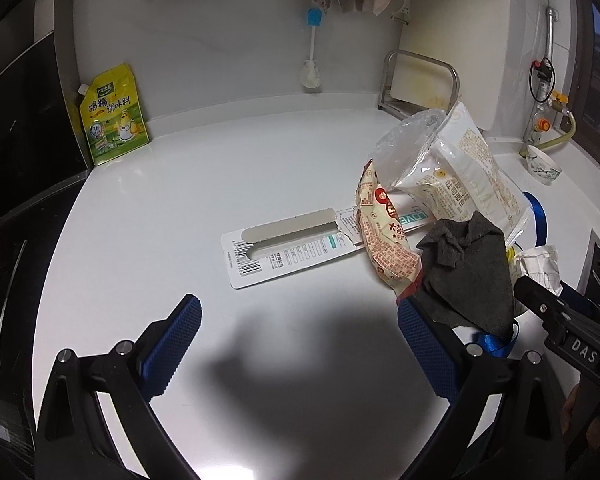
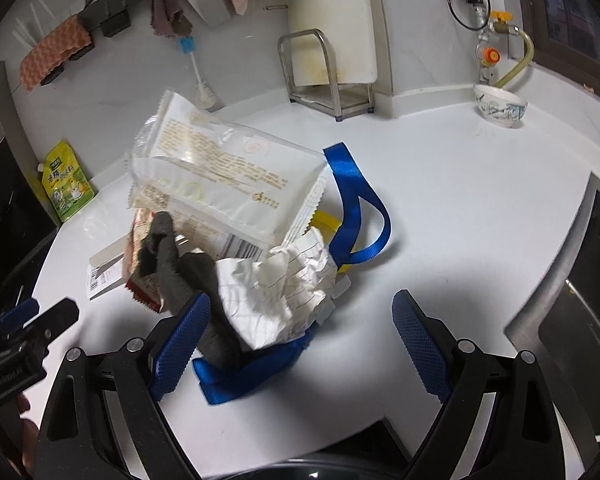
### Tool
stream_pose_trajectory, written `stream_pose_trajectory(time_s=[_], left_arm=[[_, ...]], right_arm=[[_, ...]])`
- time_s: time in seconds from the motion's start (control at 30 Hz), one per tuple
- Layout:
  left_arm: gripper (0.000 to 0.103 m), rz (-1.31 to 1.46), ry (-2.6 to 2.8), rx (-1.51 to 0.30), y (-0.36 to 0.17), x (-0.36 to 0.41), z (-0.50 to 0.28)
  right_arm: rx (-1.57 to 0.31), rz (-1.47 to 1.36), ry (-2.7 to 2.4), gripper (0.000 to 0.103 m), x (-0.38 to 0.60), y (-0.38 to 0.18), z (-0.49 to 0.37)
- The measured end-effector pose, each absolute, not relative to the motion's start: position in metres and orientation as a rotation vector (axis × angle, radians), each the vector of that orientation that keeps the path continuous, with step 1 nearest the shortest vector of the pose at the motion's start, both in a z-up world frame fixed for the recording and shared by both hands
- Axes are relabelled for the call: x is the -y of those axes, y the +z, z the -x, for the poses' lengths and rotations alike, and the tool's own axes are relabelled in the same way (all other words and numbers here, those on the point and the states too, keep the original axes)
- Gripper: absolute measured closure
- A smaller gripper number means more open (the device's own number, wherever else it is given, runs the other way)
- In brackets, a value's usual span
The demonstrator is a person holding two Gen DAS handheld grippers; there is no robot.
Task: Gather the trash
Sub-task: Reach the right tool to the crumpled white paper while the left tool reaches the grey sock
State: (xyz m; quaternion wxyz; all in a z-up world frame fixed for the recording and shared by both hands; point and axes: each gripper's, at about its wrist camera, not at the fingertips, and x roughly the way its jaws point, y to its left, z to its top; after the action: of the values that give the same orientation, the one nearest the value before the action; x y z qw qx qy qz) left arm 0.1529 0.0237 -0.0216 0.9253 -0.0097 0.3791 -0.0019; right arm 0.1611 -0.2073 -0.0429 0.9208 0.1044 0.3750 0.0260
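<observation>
A pile of trash sits in a bag with blue ribbon handles (image 2: 356, 204) on the white counter (image 1: 220, 160). It holds a clear-and-white bread wrapper (image 1: 468, 168) (image 2: 228, 176), a red-orange snack wrapper (image 1: 384, 240), a dark grey cloth (image 1: 468, 272) (image 2: 188, 276) and crumpled white paper (image 2: 284, 292) (image 1: 540, 264). A flat torn cardboard package (image 1: 284, 248) lies on the counter left of the pile. My left gripper (image 1: 300, 348) is open and empty, in front of the cardboard. My right gripper (image 2: 300, 344) is open over the bag's near edge.
A yellow-green seasoning pouch (image 1: 114, 114) leans against the back wall at left. A metal rack (image 2: 324, 76) with a cutting board stands at the back, a bowl (image 2: 500, 106) at right. A dark stove (image 1: 4, 200) borders the counter on the left.
</observation>
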Motion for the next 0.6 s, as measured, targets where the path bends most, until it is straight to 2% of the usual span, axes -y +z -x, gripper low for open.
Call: stream_pose_trajectory(time_s=[0.33, 0.4, 0.47, 0.57, 0.6], left_arm=[[0.006, 0.015, -0.015, -0.798, -0.029, -0.013, -0.152], [0.006, 0.015, -0.018, -0.804, -0.03, -0.011, -0.151], [0.006, 0.014, -0.023, -0.81, -0.032, -0.008, -0.15], [0.006, 0.014, -0.028, -0.811, -0.031, -0.003, -0.148], [0.006, 0.016, -0.031, -0.81, -0.03, -0.001, -0.147]], right_arm=[[-0.77, -0.217, 0.058, 0.016, 0.21, -0.048, -0.167], [-0.771, -0.212, 0.065, 0.022, 0.209, -0.048, -0.166], [-0.779, -0.206, 0.071, 0.041, 0.208, -0.049, -0.166], [-0.782, -0.197, 0.08, 0.054, 0.208, -0.048, -0.164], [-0.779, -0.197, 0.086, 0.055, 0.208, -0.047, -0.163]])
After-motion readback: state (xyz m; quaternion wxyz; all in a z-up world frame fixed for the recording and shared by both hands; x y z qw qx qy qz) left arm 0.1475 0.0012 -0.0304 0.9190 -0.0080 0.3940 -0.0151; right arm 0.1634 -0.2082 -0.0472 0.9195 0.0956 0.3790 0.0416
